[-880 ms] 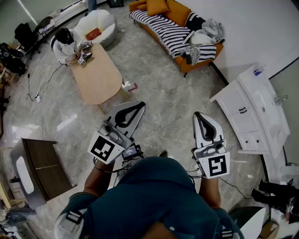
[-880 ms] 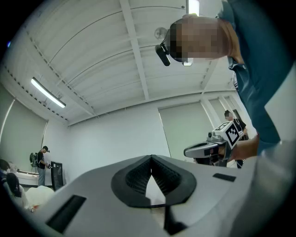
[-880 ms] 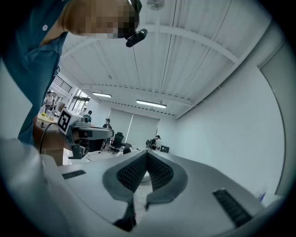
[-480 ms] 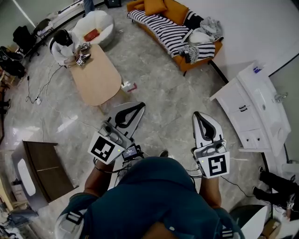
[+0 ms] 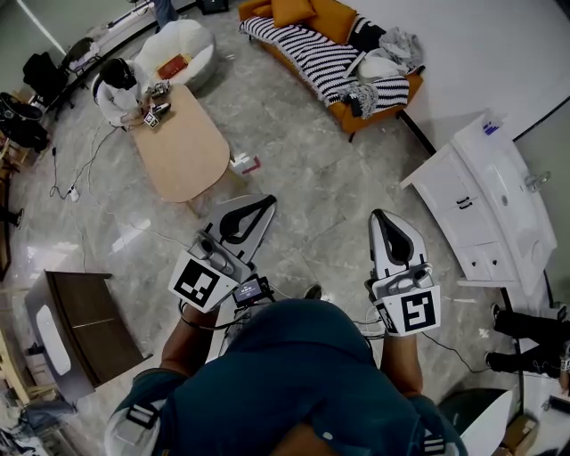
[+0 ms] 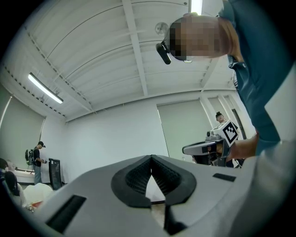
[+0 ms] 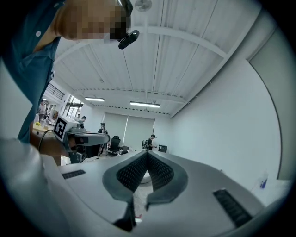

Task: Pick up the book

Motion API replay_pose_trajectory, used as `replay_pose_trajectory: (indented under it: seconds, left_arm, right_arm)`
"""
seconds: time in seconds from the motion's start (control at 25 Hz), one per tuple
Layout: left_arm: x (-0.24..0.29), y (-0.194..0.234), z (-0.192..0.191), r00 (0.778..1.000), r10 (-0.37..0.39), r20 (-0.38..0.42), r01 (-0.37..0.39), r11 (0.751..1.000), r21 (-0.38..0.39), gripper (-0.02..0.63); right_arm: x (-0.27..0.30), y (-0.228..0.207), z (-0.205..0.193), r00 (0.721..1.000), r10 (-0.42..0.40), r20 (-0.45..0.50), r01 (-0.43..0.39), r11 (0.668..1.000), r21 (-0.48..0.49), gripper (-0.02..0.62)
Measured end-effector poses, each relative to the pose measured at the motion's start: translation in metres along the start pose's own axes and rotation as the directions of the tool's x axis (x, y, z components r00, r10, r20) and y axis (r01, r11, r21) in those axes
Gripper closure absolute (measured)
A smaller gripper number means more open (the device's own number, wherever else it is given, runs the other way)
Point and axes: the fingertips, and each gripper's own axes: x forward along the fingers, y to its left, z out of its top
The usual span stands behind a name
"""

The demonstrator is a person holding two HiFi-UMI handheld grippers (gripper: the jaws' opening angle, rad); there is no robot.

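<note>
Both pairs of fingers [image 6: 138,178] are closed, far from the book [image 5: 175,64].

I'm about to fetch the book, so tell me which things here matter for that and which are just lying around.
For the job: left gripper, right gripper, both shut and empty; red flat item on the white chair, possibly the book.
Just lying about: wooden table, orange sofa, striped blanket, white cabinet.

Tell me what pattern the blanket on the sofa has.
The blanket is black-and-white striped; best in head view.
</note>
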Motion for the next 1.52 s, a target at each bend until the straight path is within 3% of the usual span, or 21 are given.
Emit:
replay_pose_trajectory:
  seconds: [0.8,1.2,1.52]
  left_arm:
    - [0.071,-0.056,-0.012,0.999,-0.008,-0.045,0.009,1.000,0.019,0.603]
    - [0.087,-0.041,-0.025,0.997,-0.037,-0.061,0.037,0.999,-0.007,0.602]
    - [0.100,-0.004,-0.032,0.997,-0.070,-0.029,0.069,0.997,-0.026,0.603]
  right_arm:
    - [-0.039,-0.073,-0.027,1.000,0.013,0.008,-0.014,0.999,0.048,0.583]
    - [-0.023,-0.081,-0.035,1.000,-0.003,-0.014,0.003,0.999,0.047,0.583]
    - [0.015,-0.089,-0.037,0.999,-0.039,-0.032,0.040,0.999,0.020,0.583]
